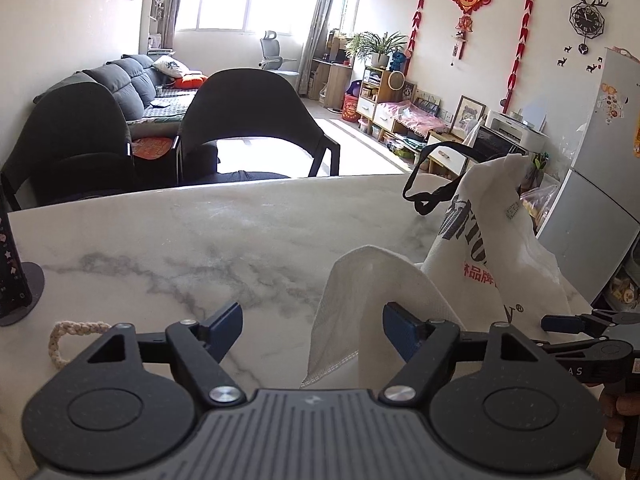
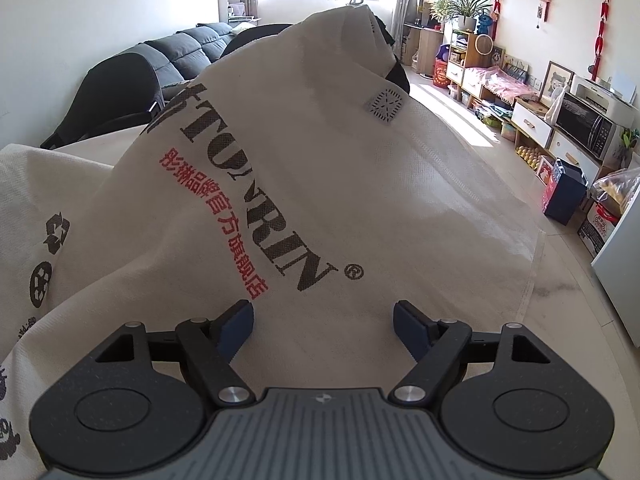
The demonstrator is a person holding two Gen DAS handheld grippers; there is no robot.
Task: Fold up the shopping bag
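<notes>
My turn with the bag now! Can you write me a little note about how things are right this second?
Left tongs: open, holding nothing, with a raised corner of the white shopping bag standing between the fingers.
Right tongs: open, empty, pointing at the bag's printed side.
The bag sits crumpled and puffed up on the marble table, black handles sticking up at the far end.
Done: no neat fold shows yet.
Left: flatten the bag, tuck the handles, fold it.
</notes>
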